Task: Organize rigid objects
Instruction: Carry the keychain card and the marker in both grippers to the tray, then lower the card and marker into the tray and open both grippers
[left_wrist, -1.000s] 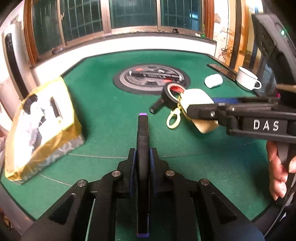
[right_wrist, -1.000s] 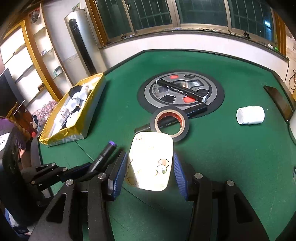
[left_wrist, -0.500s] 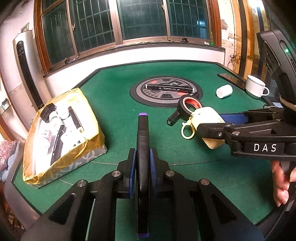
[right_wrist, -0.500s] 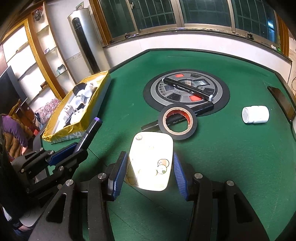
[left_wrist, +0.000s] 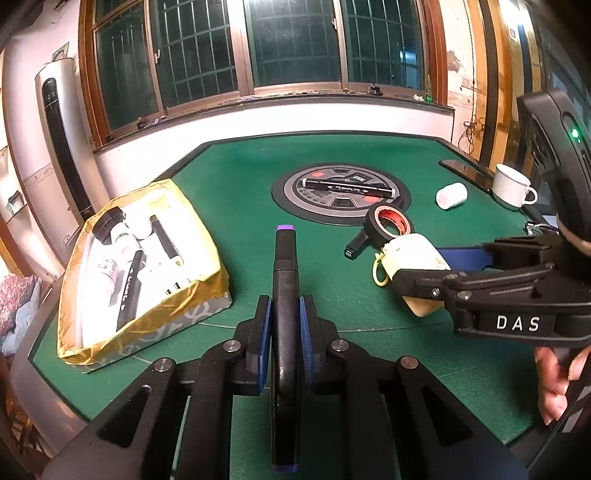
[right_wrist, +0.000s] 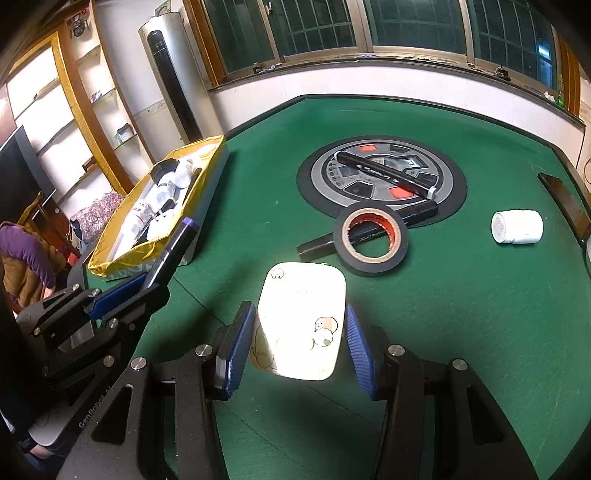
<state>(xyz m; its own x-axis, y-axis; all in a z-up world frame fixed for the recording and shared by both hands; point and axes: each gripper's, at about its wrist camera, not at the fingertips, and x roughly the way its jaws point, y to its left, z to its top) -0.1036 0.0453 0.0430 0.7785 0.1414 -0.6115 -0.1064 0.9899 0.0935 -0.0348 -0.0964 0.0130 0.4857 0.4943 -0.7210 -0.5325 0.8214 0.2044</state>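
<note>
My left gripper (left_wrist: 284, 321) is shut on a black marker with a purple cap (left_wrist: 283, 266), held above the green table and pointing toward its middle. Left of it stands a gold box (left_wrist: 147, 332) holding markers and white bottles. My right gripper (right_wrist: 301, 332) is shut on a cream case with a cartoon sticker (right_wrist: 303, 314); a yellow loop (left_wrist: 378, 267) hangs from the case. In the right wrist view the left gripper (right_wrist: 140, 288) and its marker (right_wrist: 173, 251) hover close to the near end of the gold box (right_wrist: 125, 266).
A black tape roll (right_wrist: 371, 242) lies over one black marker (right_wrist: 317, 245), and another marker (right_wrist: 384, 173) rests on the round grey disc (right_wrist: 332, 173). A white bottle (right_wrist: 517, 226) lies to the right. A white cup (left_wrist: 511, 184) and a dark phone (left_wrist: 465, 170) sit at the right edge.
My left gripper has risen and swung toward the gold box with the marker; the box now shows more fully. The right gripper and its case have stayed put.
</note>
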